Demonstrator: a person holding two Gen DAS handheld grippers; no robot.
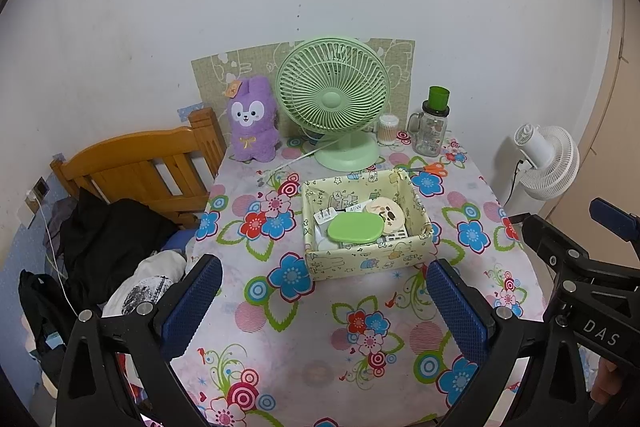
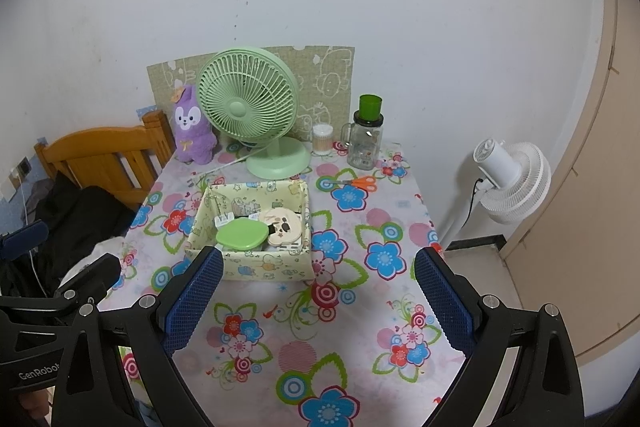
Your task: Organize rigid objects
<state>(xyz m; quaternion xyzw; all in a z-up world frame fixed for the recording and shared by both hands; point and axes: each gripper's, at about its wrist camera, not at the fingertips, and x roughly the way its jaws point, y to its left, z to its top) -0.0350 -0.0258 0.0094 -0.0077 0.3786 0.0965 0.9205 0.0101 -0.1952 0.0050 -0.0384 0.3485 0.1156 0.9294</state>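
Left tongs (image 1: 324, 291): we see them spread wide and empty, above the desk just in front of the box.
Right tongs (image 2: 320, 287): we see them spread wide too, holding nothing, also in front of the box.
Box (image 1: 370, 259): pale yellow, open-topped, in the middle of the flowered desk (image 1: 280, 327).
Inside the box: a green lid (image 1: 355, 228), a round beige case (image 1: 387, 213) touching it, and a white charger (image 1: 326, 215) partly under the lid.
Behind the box: we find a green fan (image 1: 332, 95); orange scissors (image 1: 430, 169) lie just beyond the box's far right corner.
Further behind the box: a purple plush toy (image 1: 252, 119), a cotton swab jar (image 1: 388, 129) and a glass jug (image 1: 432, 125).
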